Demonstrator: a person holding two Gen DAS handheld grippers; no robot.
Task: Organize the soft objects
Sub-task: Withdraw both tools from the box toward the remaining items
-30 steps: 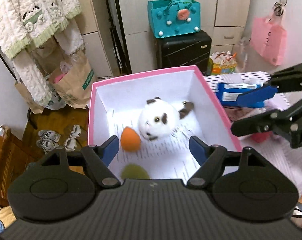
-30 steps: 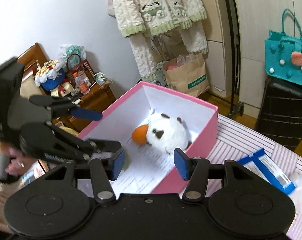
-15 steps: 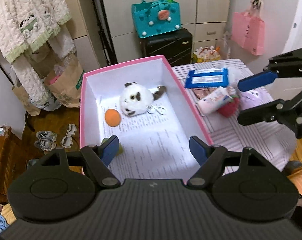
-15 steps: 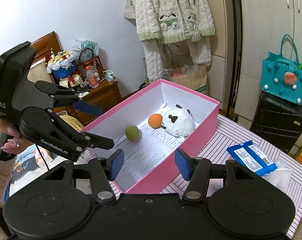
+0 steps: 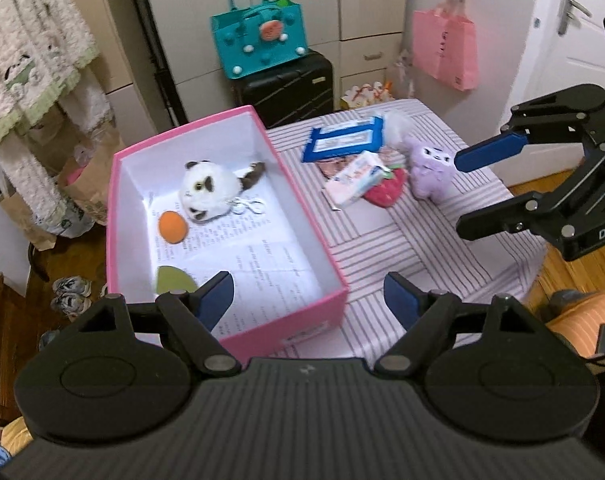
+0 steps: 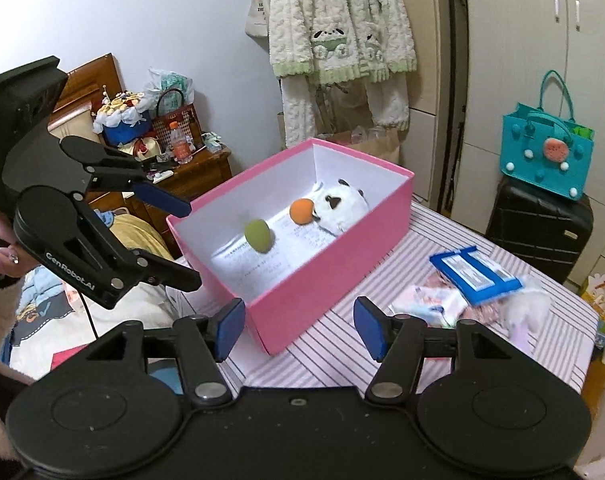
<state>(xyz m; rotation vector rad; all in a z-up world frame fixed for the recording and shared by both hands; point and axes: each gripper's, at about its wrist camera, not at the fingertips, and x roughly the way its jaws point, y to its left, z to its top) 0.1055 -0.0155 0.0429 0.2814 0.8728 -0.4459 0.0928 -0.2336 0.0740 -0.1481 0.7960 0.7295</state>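
A pink box (image 5: 286, 320) stands on the striped table (image 5: 422, 248). Inside it lie a panda plush (image 5: 210, 192), an orange ball (image 5: 173, 227) and a green ball (image 5: 174, 278). My left gripper (image 5: 306, 296) hangs open and empty above the box's near end. My right gripper (image 6: 300, 328) is back from the box's near corner, its jaws opening with nothing between them. To the right of the box lie a purple plush (image 5: 428, 174), a red strawberry plush (image 5: 386, 192), a tissue pack (image 5: 356, 178) and a blue-edged packet (image 5: 344, 142).
A teal bag (image 5: 262, 36) sits on a black suitcase (image 5: 286, 88) behind the table. A pink bag (image 5: 444, 48) hangs at the right, and fluffy robes (image 6: 338, 32) hang at the back. A cluttered wooden nightstand (image 6: 194, 172) stands left of the box.
Both grippers have drawn back and upward from the box, so the whole box and the table's right side now show. The right jaws have widened. The green ball lies loose in the box.
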